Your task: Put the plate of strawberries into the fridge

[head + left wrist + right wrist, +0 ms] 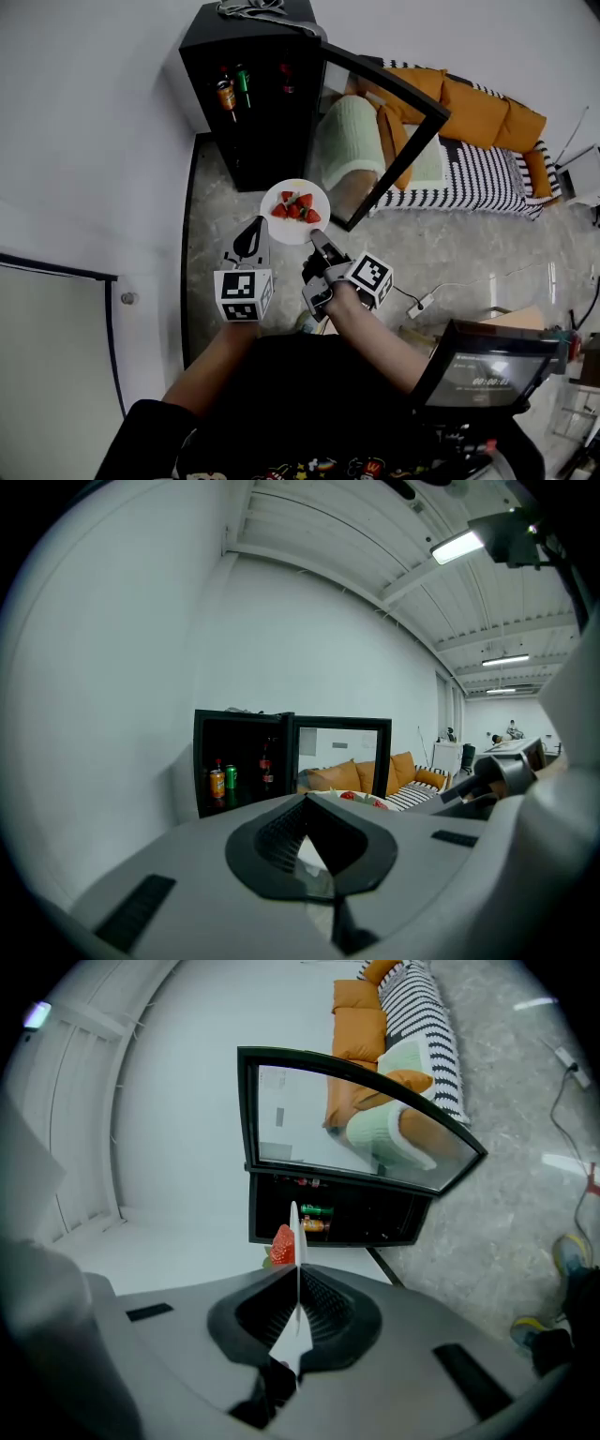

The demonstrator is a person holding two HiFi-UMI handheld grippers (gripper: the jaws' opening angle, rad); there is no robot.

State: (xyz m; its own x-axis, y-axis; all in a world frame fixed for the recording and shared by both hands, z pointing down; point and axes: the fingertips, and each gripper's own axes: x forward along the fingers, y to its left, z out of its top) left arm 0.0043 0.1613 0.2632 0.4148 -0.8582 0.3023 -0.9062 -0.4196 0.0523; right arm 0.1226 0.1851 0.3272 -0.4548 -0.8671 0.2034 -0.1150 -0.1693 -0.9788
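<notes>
Where right claw grips plate edge-on, one strawberry shows, rest hidden.

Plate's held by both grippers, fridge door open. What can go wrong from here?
1. The plate is pinched only at its near rim by the left gripper and right gripper. Any tilt may roll the loose strawberries off.
2. The open door juts out on the right, so the plate or right gripper may clip it going in.
3. Drinks stand inside the fridge, and the plate may knock them.
</notes>
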